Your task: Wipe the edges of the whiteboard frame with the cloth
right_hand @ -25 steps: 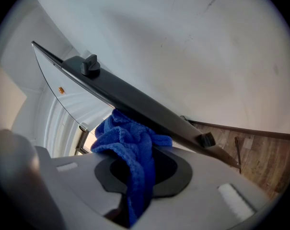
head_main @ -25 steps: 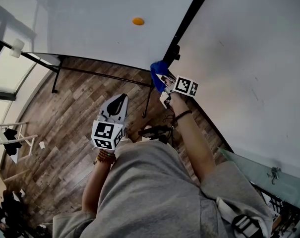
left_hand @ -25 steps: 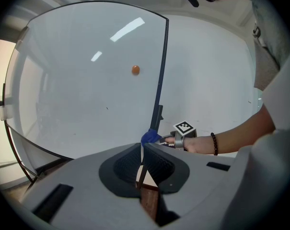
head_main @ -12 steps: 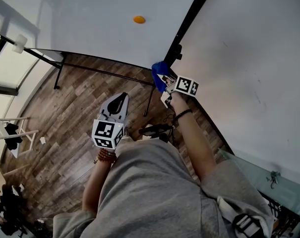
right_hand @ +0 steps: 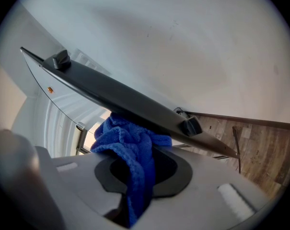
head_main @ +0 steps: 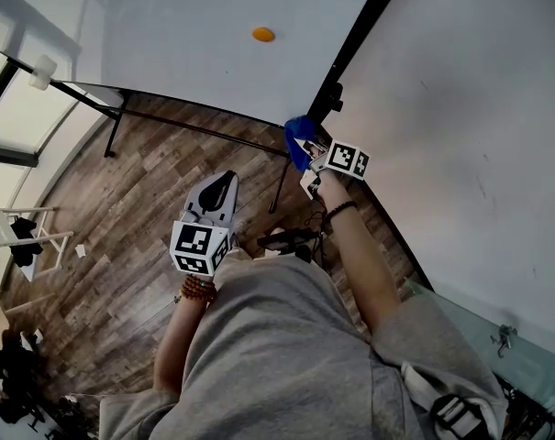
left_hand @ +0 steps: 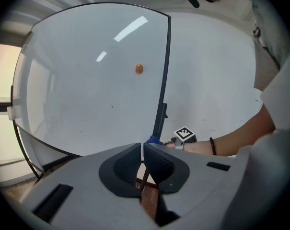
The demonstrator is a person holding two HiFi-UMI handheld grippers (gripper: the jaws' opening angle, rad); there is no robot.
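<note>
The whiteboard frame (head_main: 367,26) runs off the head view's top edge.

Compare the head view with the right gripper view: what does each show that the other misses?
Only the head view shows the left hand-held gripper, held low and apart from the board, and the person's right forearm. Only the right gripper view shows the right hand-held gripper with its jaws shut on the blue cloth, which is bunched against the dark whiteboard frame. Both show the cloth at that frame and white board surface beside it.
</note>
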